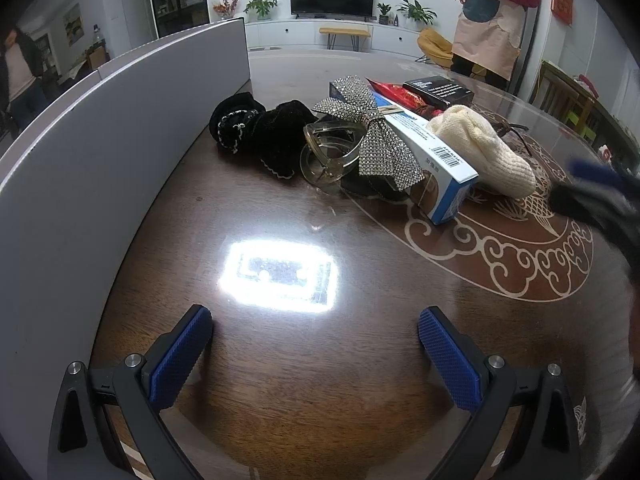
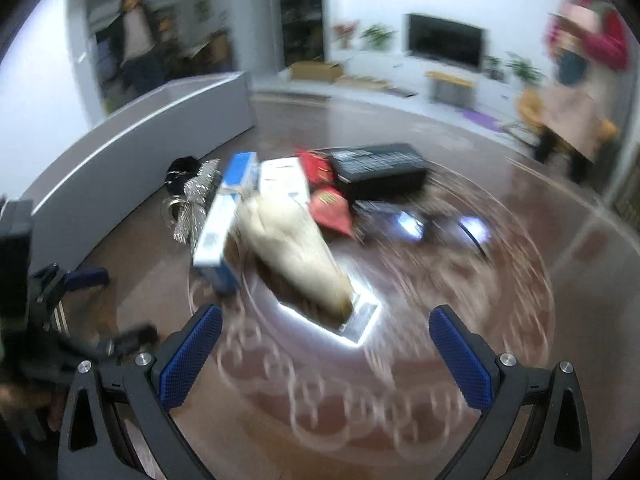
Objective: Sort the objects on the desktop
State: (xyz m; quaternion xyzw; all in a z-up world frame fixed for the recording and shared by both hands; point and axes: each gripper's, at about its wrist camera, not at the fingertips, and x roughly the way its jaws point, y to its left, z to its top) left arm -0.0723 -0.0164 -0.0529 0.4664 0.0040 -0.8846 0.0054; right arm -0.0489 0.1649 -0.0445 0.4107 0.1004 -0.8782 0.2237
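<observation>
Your left gripper (image 1: 315,354) hangs low over bare dark wood, its blue ribbed pads (image 1: 178,360) spread wide with nothing between them. Just ahead of it in the left wrist view, a ceiling light glares off the glossy table (image 1: 280,392). Beyond the glare the clutter sits in a row: a black velvet scrunchie (image 1: 256,128) nearest the grey partition (image 1: 80,168), then a clear hair claw (image 1: 328,156) touching a rhinestone bow (image 1: 376,136). To the right of these, a long white and blue carton (image 1: 432,156) lies at an angle, with a barcode on its top face; the print beside the barcode is too small to read. A cream knitted piece (image 1: 484,148) rests against the carton's far side. Behind them lie a red foil packet (image 1: 400,94) and a black box (image 1: 438,90) with white text you cannot make out. Your right gripper (image 1: 592,196) shows as a blur at the right edge. A person in an apron (image 1: 488,20) stands past the table.

From the right wrist view, heavily blurred, your right gripper (image 2: 326,350) is also opened wide and empty, above the pale scroll pattern in the tabletop. The cream knitted piece (image 2: 292,248) lies straight ahead of it, the white and blue carton (image 2: 218,220) touching its left side. A red pouch (image 2: 332,208) and the black box (image 2: 380,168) lie further back; any lettering is smeared beyond reading.
</observation>
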